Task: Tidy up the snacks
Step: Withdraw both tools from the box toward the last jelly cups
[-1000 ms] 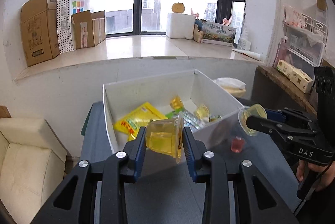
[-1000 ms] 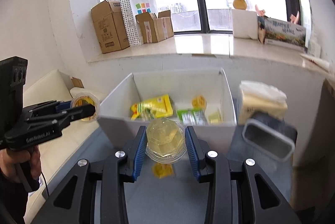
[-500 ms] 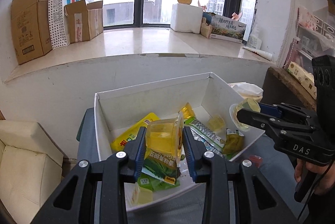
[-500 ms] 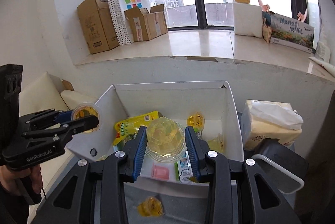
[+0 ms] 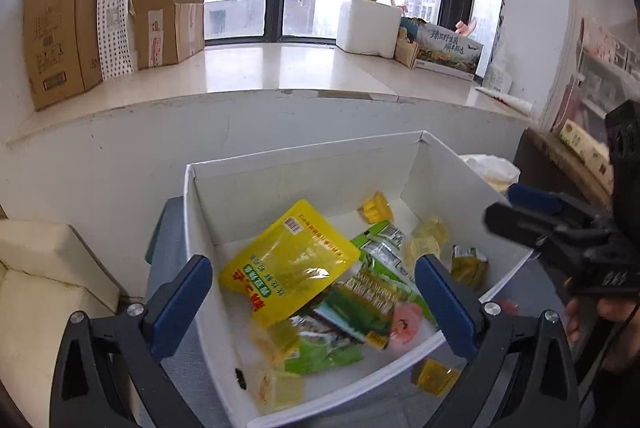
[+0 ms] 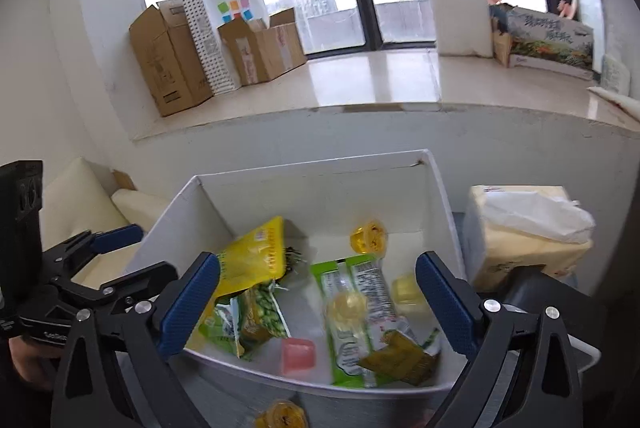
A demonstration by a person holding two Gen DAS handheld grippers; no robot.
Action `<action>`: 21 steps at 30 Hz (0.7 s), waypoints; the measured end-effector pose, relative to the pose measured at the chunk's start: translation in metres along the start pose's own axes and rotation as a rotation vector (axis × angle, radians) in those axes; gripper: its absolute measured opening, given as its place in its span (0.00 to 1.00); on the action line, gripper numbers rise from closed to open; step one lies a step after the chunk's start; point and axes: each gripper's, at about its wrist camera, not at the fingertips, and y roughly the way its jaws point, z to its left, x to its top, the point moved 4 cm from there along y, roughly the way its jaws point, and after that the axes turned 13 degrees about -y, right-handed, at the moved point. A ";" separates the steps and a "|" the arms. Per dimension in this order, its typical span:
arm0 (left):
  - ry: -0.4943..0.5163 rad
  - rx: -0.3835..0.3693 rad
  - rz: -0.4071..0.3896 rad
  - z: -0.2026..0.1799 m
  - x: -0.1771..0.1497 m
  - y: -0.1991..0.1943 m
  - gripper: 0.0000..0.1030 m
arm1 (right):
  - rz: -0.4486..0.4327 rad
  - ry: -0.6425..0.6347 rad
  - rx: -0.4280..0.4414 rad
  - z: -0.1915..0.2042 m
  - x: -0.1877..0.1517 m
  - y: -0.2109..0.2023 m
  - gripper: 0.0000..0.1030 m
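While snacks fill white box, tissue pack beside

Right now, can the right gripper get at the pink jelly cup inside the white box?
Probably yes. The right gripper has just opened, with nothing between its jaws, and hovers over the white box. The pink jelly cup lies uncovered near the front wall.

Snack packets and jelly cups in the box (below the windowsill), tissue pack to its right.
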 end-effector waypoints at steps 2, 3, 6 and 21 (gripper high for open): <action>0.011 -0.006 -0.001 -0.002 -0.004 -0.004 1.00 | -0.023 0.033 0.025 -0.001 -0.003 -0.010 0.98; 0.010 -0.002 0.002 -0.002 -0.006 -0.005 1.00 | -0.023 0.033 0.028 0.000 -0.005 -0.015 0.98; 0.018 0.014 0.008 -0.004 -0.014 -0.014 1.00 | -0.040 0.018 0.003 0.000 -0.015 -0.034 1.00; -0.006 -0.090 0.054 -0.038 -0.130 -0.080 1.00 | 0.020 0.098 0.013 0.006 -0.141 -0.102 1.00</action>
